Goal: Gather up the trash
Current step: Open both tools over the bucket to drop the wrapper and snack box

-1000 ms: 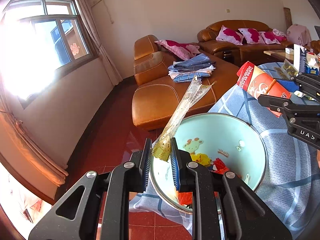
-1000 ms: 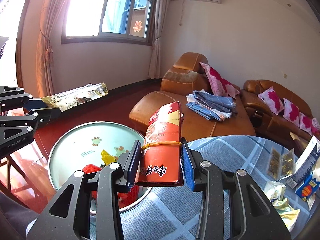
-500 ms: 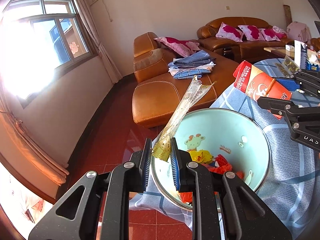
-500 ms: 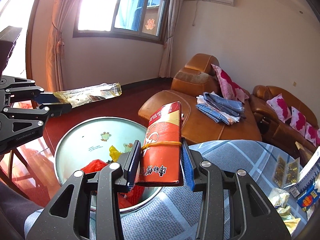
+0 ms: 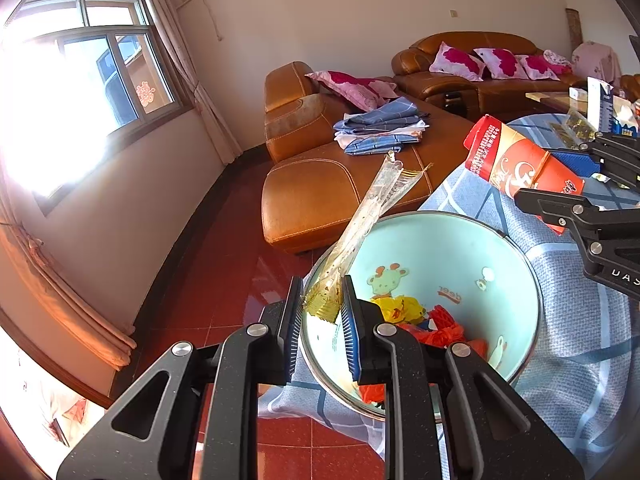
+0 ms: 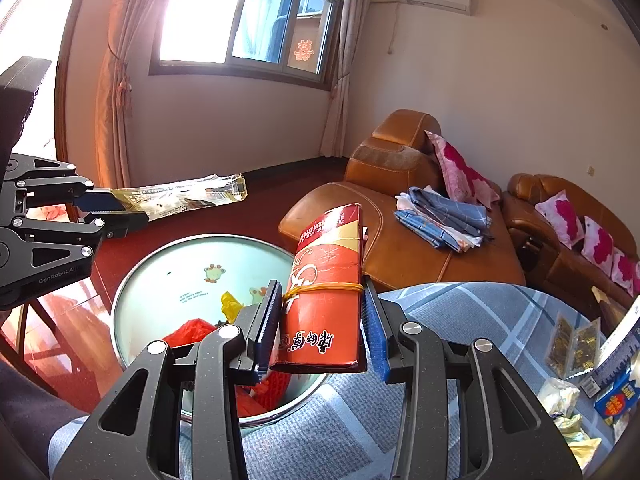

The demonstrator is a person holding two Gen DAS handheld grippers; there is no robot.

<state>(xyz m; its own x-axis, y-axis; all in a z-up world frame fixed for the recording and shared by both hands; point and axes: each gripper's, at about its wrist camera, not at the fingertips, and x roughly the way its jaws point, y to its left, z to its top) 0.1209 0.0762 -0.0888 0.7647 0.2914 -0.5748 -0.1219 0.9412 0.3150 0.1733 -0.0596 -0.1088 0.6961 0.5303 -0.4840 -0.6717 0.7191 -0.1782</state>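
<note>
left gripper: clamped on the lower end of a long clear wrapper; pads pressed on the yellowed, crumpled end.
clear wrapper: angled up toward 1 o'clock from the jaws, free end over the near rim of the bin; in the right wrist view, extended level toward 3 o'clock from the left gripper.
right gripper: closed on a red carton, one pad on each side face.
red carton: upright in the jaws, yellow rubber band around its middle, printed text inverted; held at the 3 o'clock edge of the bin opening.
bin: round, pale blue inner wall with cartoon prints, metal rim; set against the table edge at 9 o'clock of the right gripper.
bin contents: yellow and red crumpled plastic at the bottom.
table cloth: blue check, under the right gripper.
remaining litter: packets and a blue box at 3 o'clock on the cloth.
sofa: brown leather, at 12 o'clock beyond the bin, folded blue cloth on it.
</note>
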